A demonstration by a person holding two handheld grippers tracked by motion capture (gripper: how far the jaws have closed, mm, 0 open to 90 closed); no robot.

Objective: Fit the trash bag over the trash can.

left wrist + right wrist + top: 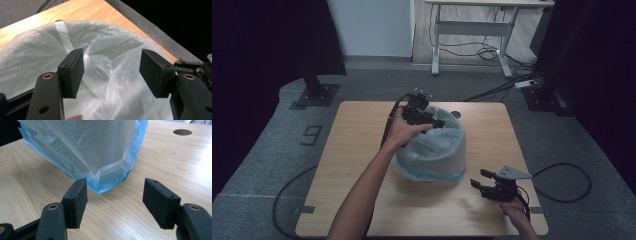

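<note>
Two hand-held black two-jaw tools work over a light wooden worktop (pixel 362 150). A white translucent plastic bag with a blue base (pixel 432 150) stands near the middle of the worktop, its crumpled top bulging upward. The left tool (pixel 439 123) hovers over the far rim of the bag, jaws spread, with only loose film showing between the pads (pixel 72 72) and nothing pinched. The right tool (pixel 479 178) rests low near the worktop's near right corner, apart from the bag, jaws spread and empty, pointing at the bag's blue bottom corner (pixel 110 185). A round hole (pixel 182 132) pierces the worktop beyond the bag.
</note>
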